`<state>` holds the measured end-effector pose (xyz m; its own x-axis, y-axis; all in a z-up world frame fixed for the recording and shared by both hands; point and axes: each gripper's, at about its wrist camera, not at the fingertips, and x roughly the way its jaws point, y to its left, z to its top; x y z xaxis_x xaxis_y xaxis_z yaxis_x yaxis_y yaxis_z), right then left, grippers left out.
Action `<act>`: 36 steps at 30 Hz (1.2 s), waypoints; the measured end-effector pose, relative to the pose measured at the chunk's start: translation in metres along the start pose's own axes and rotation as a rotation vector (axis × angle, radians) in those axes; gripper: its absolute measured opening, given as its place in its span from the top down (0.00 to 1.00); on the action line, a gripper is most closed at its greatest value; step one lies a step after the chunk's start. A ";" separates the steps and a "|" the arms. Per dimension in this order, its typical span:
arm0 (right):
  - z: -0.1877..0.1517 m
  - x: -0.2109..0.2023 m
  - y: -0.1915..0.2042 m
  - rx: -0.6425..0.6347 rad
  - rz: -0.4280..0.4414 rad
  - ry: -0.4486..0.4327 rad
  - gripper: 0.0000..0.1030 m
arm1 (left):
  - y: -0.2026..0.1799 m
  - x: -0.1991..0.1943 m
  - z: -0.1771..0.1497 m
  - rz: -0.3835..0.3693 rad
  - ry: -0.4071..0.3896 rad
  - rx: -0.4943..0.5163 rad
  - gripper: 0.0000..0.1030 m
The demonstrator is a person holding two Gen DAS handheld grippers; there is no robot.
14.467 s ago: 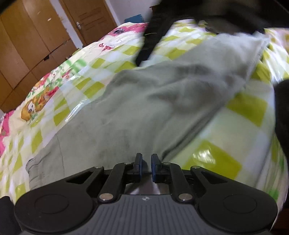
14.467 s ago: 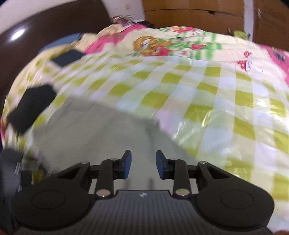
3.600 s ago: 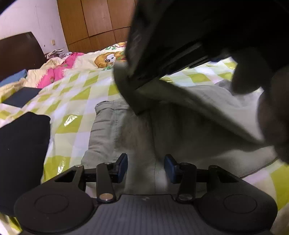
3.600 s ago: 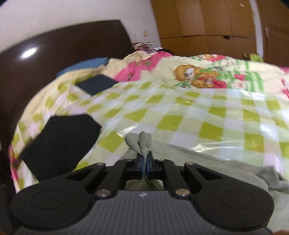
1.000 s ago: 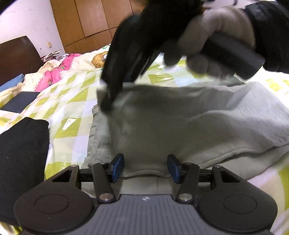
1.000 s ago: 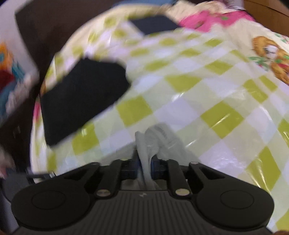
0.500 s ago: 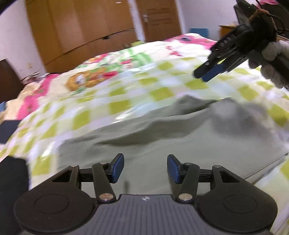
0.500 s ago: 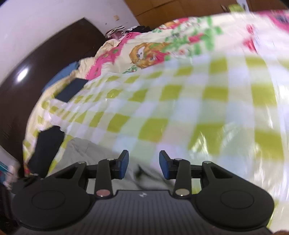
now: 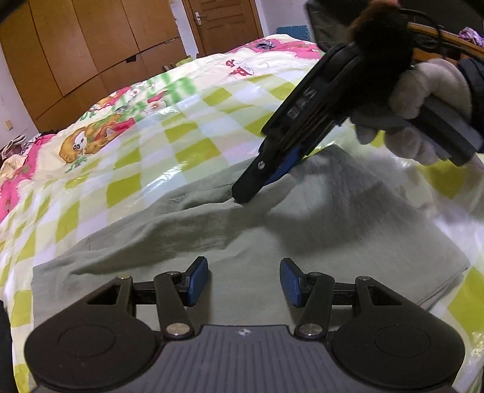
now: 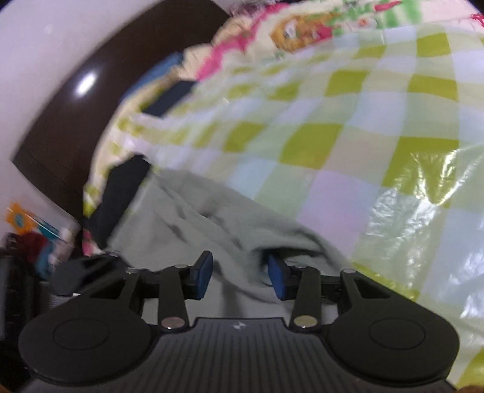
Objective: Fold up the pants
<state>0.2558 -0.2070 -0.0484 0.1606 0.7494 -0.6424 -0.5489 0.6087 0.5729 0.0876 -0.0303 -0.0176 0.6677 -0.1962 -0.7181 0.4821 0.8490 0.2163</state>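
Note:
Grey-green pants (image 9: 332,235) lie folded over on the checked bedspread (image 9: 187,121). My left gripper (image 9: 243,281) hovers open above their near part, with nothing between its blue pads. A gloved hand (image 9: 423,99) holds my right gripper (image 9: 251,187), which slants down with its tips on a raised fold near the pants' far edge. In the right wrist view the right gripper (image 10: 240,275) is open, and a ridge of the pants (image 10: 193,217) runs up between its pads without being pinched.
A dark folded cloth (image 10: 121,193) lies on the bed beyond the pants' end, near the dark headboard (image 10: 60,127). Wooden wardrobes (image 9: 90,45) and a door (image 9: 224,21) stand past the bed. Shiny plastic covers the bedspread.
My right gripper let go of the pants edge, opened, and swung across and down onto the far fold. The left gripper's view swept along the pants while staying open.

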 end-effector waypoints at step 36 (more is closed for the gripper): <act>-0.031 -0.058 -0.040 0.449 -0.059 -0.433 0.61 | 0.026 0.003 -0.004 0.078 0.011 -0.077 0.22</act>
<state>0.2429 -0.2824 -0.0497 0.5493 0.6914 -0.4693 -0.1456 0.6323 0.7609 0.1001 -0.0066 -0.0162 0.6952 -0.1231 -0.7082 0.3834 0.8969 0.2205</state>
